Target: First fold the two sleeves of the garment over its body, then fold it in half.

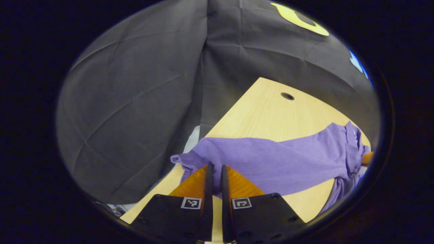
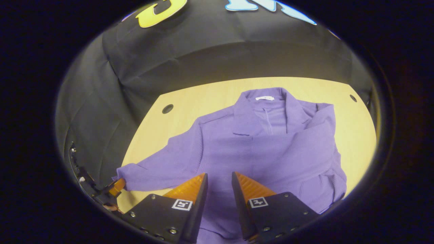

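Note:
A purple collared garment (image 2: 264, 149) lies face up on a light wooden table (image 2: 190, 98), collar (image 2: 268, 98) at the far side. One sleeve (image 2: 322, 135) lies folded across the body on the right of the right gripper view. The other sleeve (image 1: 271, 159) stretches out sideways toward the table's edge. My left gripper (image 1: 217, 166) is shut on that sleeve's cuff (image 1: 190, 159), and it also appears in the right gripper view as the left gripper (image 2: 116, 187) at the sleeve's end. My right gripper (image 2: 219, 178) stands open just above the lower body of the garment.
The table has a round cable hole (image 2: 167, 108) near its far left corner and another hole (image 2: 353, 98) at the far right. Black cloth walls close in behind and to the left. The table edge (image 1: 162, 189) runs just under the held cuff.

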